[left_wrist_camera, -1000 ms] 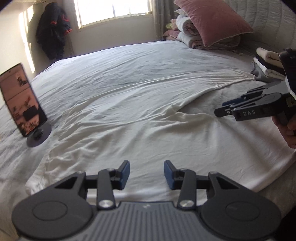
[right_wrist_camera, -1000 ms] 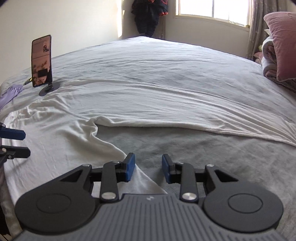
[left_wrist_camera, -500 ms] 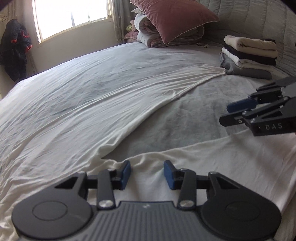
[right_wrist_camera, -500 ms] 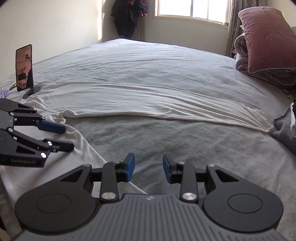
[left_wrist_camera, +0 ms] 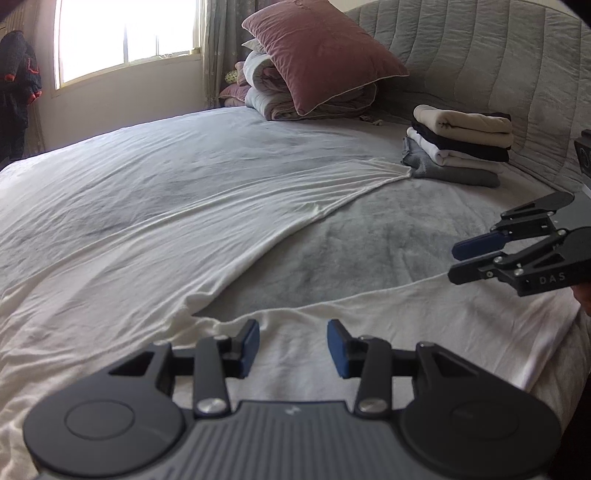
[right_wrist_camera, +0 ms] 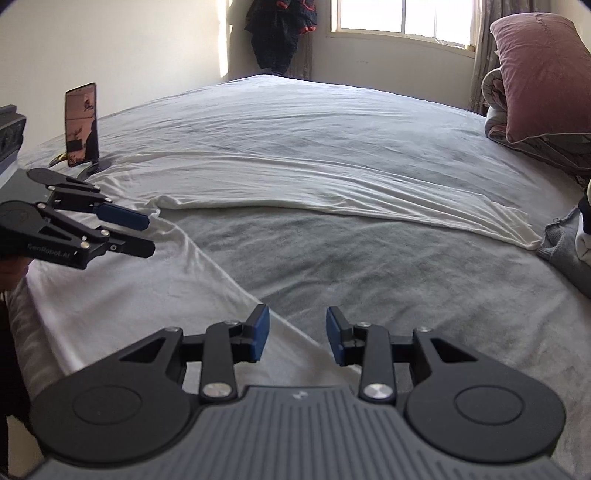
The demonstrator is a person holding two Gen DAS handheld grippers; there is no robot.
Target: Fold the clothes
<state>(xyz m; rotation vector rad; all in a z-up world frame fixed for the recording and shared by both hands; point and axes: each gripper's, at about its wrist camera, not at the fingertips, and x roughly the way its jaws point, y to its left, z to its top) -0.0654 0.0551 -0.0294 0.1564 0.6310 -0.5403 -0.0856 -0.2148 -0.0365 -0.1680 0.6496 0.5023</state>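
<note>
White garment point(left_wrist_camera: 207, 236), thin and creased, lies spread flat over the grey bed point(left_wrist_camera: 369, 240). In the left wrist view it fills the left and centre of the frame; one long part tapers toward the upper right, its tip touching the bottom grey item of a stack of folded clothes point(left_wrist_camera: 461, 147). A second part runs along the lower frame toward the right edge. Grey bedding shows in the wedge between the two parts.

Left gripper point(left_wrist_camera: 291, 347): bottom centre of its own view, jaws spread, nothing between the blue pads, garment lying below them. Same gripper appears at the left edge of the right wrist view point(right_wrist_camera: 144, 232), above the garment's edge, jaws apart and empty.

Right gripper point(right_wrist_camera: 297, 334): bottom centre of its own view, jaws parted with nothing between them, over the garment's diagonal edge where white meets grey. In the left wrist view it enters from the right edge point(left_wrist_camera: 458, 262), just above the garment hem; contact cannot be told.

Background: pink pillow point(left_wrist_camera: 317, 55) on rolled bedding at upper centre, phone on a stand point(right_wrist_camera: 82, 125) at upper left of the right wrist view, window point(right_wrist_camera: 402, 16) behind.
</note>
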